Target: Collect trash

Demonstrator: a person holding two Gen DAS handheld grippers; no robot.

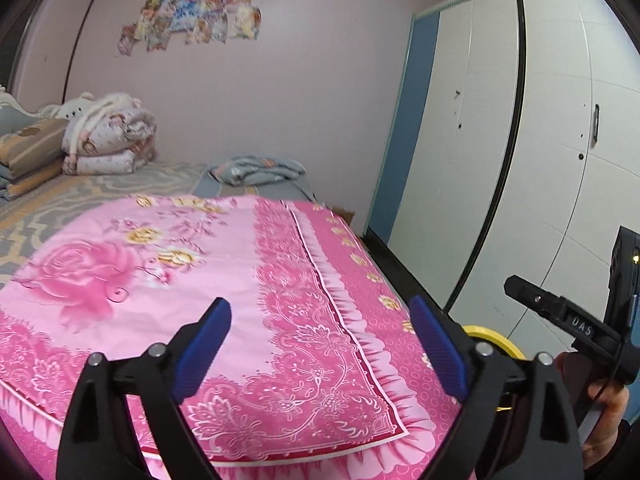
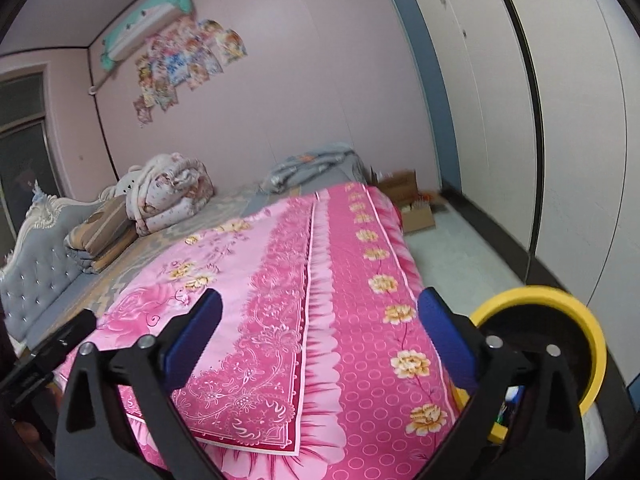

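**Two grippers spread wide over the bed, both empty**

Far left: grey headboard (image 2: 38, 256), then folded bedding (image 1: 30, 156) and a rolled quilt (image 1: 110, 136) against the pink wall (image 1: 248, 92). Stickers (image 1: 192, 16) on the wall above. A grey-blue cloth (image 1: 256, 170) lies crumpled at the far edge of the bed.

Centre: pink sheet (image 1: 168, 264) with rose print covers the near half of the bed. No loose trash can be made out on it.

Left gripper (image 1: 320, 348): released, blue pads (image 1: 204, 352) well apart, nothing between them, only sheet showing behind. Right gripper (image 2: 324, 340): likewise released and empty, near the bed's right edge.

Right of the bed: cardboard box (image 2: 416, 208) on the floor (image 2: 460, 256), far, near the wall. Yellow-rimmed bin (image 2: 560, 320) stands near, just beside the bed and behind the right gripper's right finger; its contents are mostly hidden. White wardrobe (image 1: 540, 140) fills the right side.

Left wrist view, near right: a hand (image 1: 604, 412) holding the other gripper's black body.
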